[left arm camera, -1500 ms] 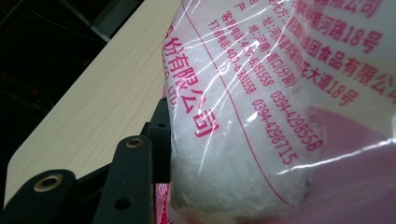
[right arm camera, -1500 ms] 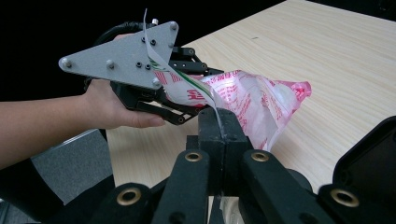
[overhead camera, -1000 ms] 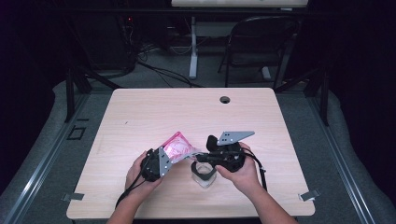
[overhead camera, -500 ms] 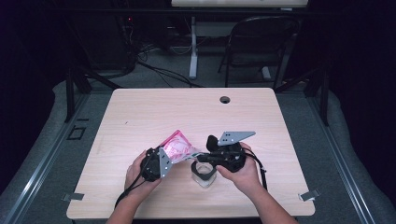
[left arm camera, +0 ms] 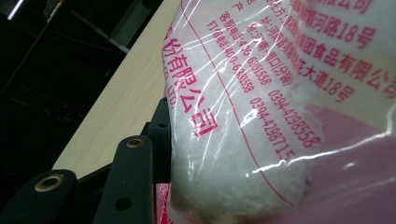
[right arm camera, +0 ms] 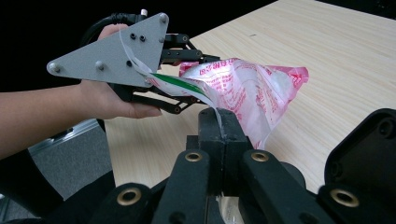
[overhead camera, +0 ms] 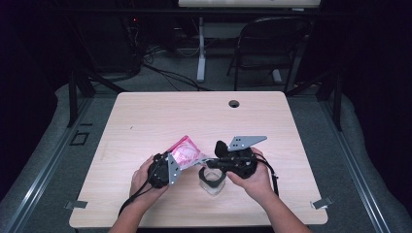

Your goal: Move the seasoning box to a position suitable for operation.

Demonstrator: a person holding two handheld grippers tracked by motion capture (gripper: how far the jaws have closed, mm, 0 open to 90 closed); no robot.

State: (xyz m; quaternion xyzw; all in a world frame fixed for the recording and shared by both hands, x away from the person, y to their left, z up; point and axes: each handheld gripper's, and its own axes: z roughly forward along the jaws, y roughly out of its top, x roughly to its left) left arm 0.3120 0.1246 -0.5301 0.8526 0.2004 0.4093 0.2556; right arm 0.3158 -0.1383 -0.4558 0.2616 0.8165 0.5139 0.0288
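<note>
The right gripper [right arm camera: 219,128] is clamping its jaws together on a thin edge of the bag [right arm camera: 243,91], pulling it taut above a cup [overhead camera: 212,178] sitting on the desk [overhead camera: 204,116]. The left gripper [overhead camera: 171,164] is pinching the bag's other side, white granules pressing against its jaw. The bag is hanging between both grippers, just over the desk's near half.
</note>
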